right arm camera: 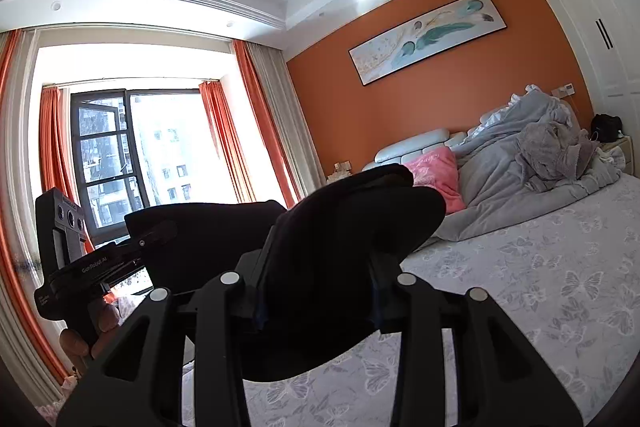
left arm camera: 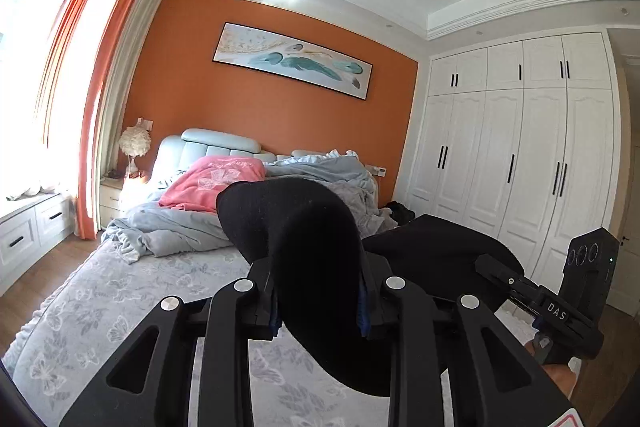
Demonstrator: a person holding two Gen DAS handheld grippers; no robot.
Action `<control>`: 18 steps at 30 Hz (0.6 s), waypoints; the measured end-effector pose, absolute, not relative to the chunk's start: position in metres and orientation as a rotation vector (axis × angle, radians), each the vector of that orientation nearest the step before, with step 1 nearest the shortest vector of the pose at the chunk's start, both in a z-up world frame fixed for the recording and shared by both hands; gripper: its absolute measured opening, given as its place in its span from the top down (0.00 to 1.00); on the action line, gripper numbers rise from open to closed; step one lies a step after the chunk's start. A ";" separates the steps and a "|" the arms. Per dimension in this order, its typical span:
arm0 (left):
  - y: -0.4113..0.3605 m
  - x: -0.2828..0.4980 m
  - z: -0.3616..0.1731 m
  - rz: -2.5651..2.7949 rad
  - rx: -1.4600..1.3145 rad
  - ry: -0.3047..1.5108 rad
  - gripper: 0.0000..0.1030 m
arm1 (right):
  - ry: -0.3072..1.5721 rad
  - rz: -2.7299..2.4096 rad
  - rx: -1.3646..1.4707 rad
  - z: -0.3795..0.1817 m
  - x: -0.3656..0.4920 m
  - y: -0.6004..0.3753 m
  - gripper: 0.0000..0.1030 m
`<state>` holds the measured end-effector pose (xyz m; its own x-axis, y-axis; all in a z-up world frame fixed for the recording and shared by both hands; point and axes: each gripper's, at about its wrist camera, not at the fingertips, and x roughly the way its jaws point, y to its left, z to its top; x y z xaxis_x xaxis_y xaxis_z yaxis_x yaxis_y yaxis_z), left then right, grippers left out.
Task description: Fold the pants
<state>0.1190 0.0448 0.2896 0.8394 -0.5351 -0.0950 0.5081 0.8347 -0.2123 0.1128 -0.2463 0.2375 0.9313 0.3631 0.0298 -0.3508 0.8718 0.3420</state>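
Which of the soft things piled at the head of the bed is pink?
The pillow leaning against the headboard on the window side; the duvet beside it is grey-blue.

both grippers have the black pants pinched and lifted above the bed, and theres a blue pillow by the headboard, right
Nearly. The left gripper and right gripper are each shut on the black pants, held above the bed. But the pillow by the headboard is pink, not blue, as the left wrist view shows.
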 end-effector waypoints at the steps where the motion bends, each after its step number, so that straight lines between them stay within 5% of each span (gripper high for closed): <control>1: 0.043 0.135 0.283 -0.549 -0.186 0.157 0.77 | 0.044 0.373 0.362 0.228 0.130 -0.251 0.66; 10: 0.020 0.278 0.125 -0.486 -0.148 0.355 0.76 | 0.313 0.289 0.464 0.056 0.252 -0.288 0.65; 15: 0.015 0.327 -0.042 -0.456 -0.133 0.768 0.69 | 0.769 0.188 0.419 -0.091 0.283 -0.294 0.59; 18: 0.034 0.303 -0.087 -0.474 -0.168 0.847 0.56 | 0.704 0.123 0.309 -0.096 0.249 -0.300 0.28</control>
<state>0.3027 0.0337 -0.0867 0.5660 -0.4665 -0.6797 0.3352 0.8835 -0.3272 0.2494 -0.2999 -0.0958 0.7573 0.2145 -0.6169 -0.0075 0.9473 0.3201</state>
